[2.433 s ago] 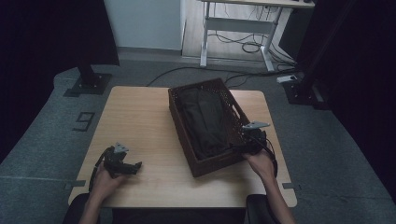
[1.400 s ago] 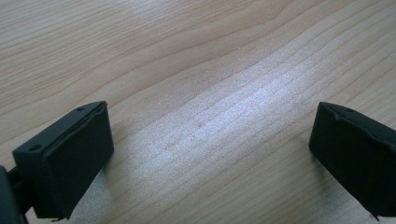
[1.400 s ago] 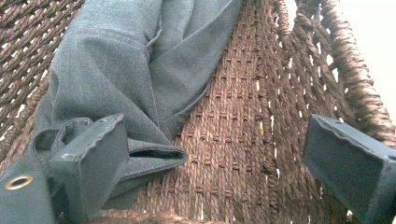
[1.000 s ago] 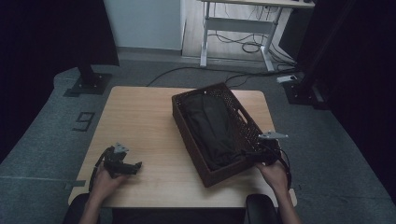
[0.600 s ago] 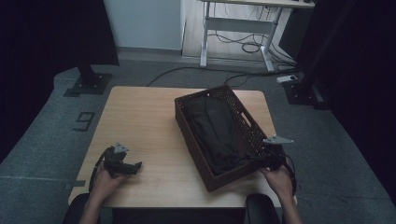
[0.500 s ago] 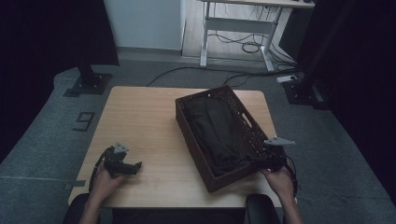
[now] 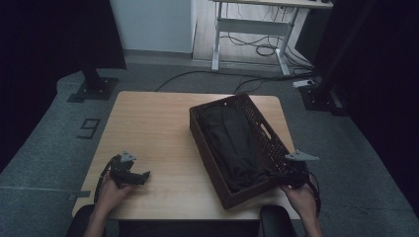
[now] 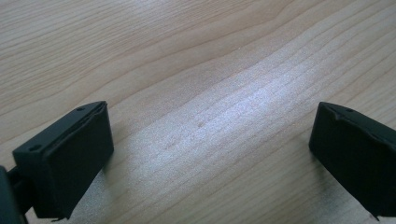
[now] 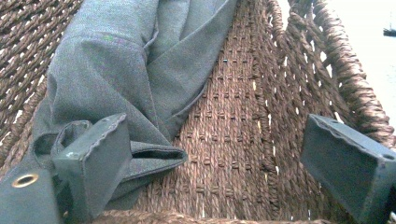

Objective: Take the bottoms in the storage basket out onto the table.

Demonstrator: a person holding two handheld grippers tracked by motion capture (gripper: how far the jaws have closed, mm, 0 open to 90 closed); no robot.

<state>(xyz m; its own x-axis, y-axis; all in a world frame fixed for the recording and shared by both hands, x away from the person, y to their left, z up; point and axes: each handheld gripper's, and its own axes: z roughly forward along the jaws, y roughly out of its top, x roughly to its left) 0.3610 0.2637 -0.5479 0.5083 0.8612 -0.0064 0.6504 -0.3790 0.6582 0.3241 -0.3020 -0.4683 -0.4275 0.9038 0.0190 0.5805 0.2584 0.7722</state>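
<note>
At the near left edge of the worktop (image 7: 163, 128), the person's left hand (image 7: 109, 193) holds the left claw (image 7: 141, 176) low over bare wood. In the left gripper view its two black jaws stand wide apart, released, with nothing but pale wood grain between them; they sit close to the surface, though whether they touch it cannot be told.

At the near right, the right hand (image 7: 302, 196) holds the right claw (image 7: 273, 174) at the near right corner of the woven basket (image 7: 269, 143), with the grey three-cornered plate (image 7: 300, 156) on top of it. In the right gripper view this claw (image 9: 215, 163) is also released, its jaws spread wide and reaching over the near rim into the basket. The left-hand jaw in that view lies against a fold of the dark grey cloth (image 9: 116, 74), beside a strap end with a metal eyelet (image 9: 24, 180); the right-hand jaw stands near the braided side wall (image 9: 327, 74), with brown weave (image 9: 233, 140) showing bare between the two. Nothing is clamped.

The basket sits on the right half of the worktop, turned at an angle, its near corner close to the front edge. The cloth (image 7: 232, 143) lies inside it, filling most of the floor lengthwise.

Beyond the worktop, a grey floor (image 7: 163, 74) carries loose cables (image 7: 257, 49) under a white desk frame (image 7: 247, 24).
</note>
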